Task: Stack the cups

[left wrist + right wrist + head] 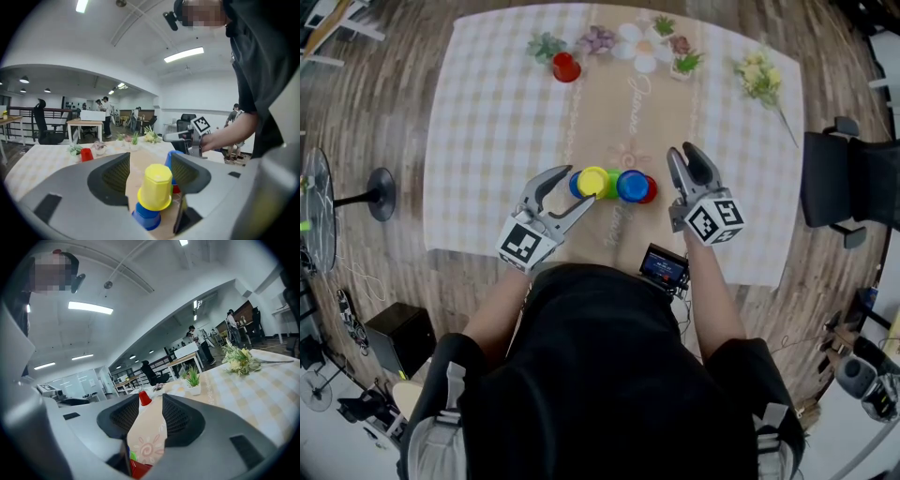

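Nearest, a small screen device (664,267) is seen at the person's waist; its display cannot be read. Each gripper is topped by a cube bearing black-and-white square markers, the only marking made out on them.

Left gripper (580,186): the jaws are spread wide. A yellow cup (155,187) is bracketed between them, with a gap seen at either pad, so nothing is gripped. Right gripper (682,150): the jaws are held partly apart. Only bare runner is seen between them, and nothing is held.

Cups: a tight row is formed on the runner (628,103), between the two grippers, near the front edge of the table (487,122). The yellow cup is inverted, faceted at the base and flared at the rim, and is seated on an inverted blue cup (146,216). To its right in the head view a green cup (612,184) is mostly hidden. Next are a second blue cup (632,186) and a red cup (649,190), just beside the right gripper's jaws. All are plain glossy plastic.

Runner: tan, marked with a sun motif and pale script too faint to be read. The cloth under it is pale check.

Far edge: a lone red cup (566,67) is stood inverted, well apart from the row, beside small potted plants (546,45). A flower spray (759,75) is laid at the far right corner.
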Tool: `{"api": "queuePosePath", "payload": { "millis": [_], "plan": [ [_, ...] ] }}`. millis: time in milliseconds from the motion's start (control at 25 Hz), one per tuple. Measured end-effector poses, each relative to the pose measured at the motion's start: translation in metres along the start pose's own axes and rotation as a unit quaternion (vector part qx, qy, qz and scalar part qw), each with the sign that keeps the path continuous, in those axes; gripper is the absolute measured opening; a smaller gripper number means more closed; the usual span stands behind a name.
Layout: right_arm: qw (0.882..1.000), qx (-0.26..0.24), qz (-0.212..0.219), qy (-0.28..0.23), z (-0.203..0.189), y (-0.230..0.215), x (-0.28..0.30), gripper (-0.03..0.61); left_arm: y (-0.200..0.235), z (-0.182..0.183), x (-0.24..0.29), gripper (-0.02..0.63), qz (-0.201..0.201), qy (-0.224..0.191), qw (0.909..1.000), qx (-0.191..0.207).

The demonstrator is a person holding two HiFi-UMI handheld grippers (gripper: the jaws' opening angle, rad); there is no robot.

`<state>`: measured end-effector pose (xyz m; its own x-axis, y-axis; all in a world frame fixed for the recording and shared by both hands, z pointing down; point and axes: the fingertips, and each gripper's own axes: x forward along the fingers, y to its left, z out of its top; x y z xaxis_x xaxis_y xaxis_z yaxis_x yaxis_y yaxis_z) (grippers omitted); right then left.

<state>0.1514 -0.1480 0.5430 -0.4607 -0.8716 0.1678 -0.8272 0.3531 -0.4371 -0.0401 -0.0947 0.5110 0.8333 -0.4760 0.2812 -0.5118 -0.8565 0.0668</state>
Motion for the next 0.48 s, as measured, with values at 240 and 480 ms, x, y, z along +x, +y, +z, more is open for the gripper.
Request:
{"api": "queuePosePath", "payload": {
  "millis": [240, 480],
  "plan": [
    [1.0, -0.003, -0.001, -0.001, 0.005, -0.008, 0.007, 0.175, 0.084, 0.042, -0.014, 0.256, 0.076, -0.041, 0.9956, -0.038],
    [1.0, -0.014, -0.003, 0.011, 0.005, -0.015, 0.019, 0.178, 0.169, 0.042, 0.023, 0.256, 0.113, -0.019, 0.9934, -0.01]
  ]
}}
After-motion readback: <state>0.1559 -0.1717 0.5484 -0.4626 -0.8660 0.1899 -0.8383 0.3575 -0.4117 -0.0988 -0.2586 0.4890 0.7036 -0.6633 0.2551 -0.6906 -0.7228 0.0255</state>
